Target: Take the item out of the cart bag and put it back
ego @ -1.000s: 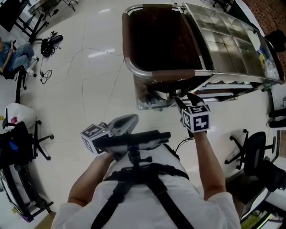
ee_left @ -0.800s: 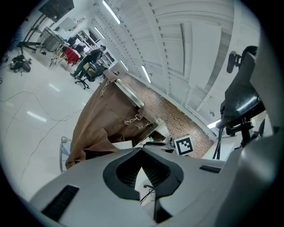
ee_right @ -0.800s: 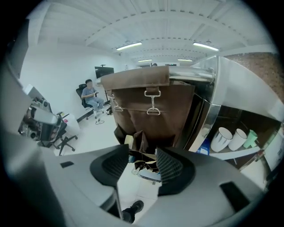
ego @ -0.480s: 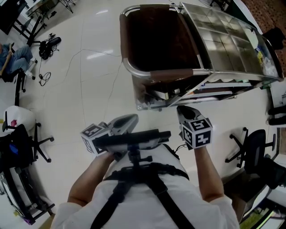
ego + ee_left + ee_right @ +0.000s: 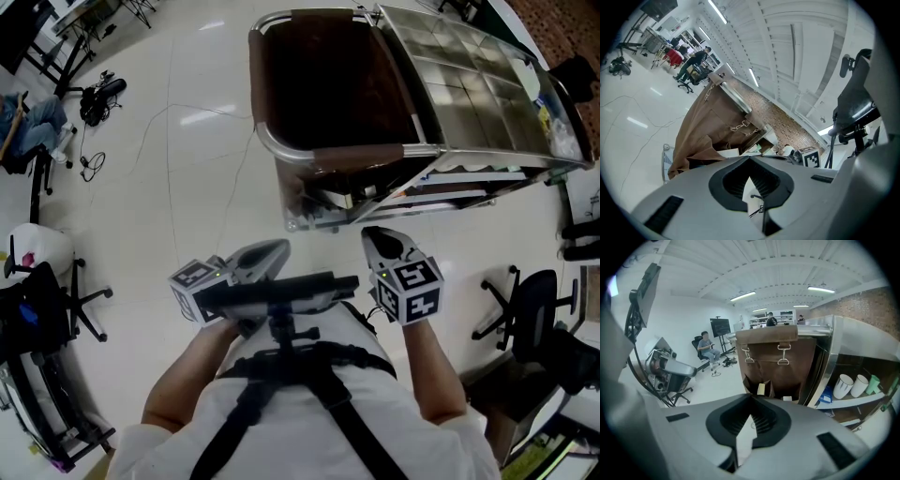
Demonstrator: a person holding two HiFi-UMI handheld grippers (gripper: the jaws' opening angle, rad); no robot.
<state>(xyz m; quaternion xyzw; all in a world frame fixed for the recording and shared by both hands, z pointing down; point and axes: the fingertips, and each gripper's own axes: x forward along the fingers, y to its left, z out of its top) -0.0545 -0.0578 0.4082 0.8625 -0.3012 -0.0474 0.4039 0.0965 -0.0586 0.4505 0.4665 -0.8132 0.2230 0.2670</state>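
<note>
Near the brown bag hanging on the cart, our left tongs sit shut and empty, our right tongs have just closed on nothing; we cannot see the item.

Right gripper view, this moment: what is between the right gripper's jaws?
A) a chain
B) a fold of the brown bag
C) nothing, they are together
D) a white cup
C: the right gripper has just closed. Its jaws meet with nothing between them, and the brown bag hangs on the cart beyond them, untouched.
</note>
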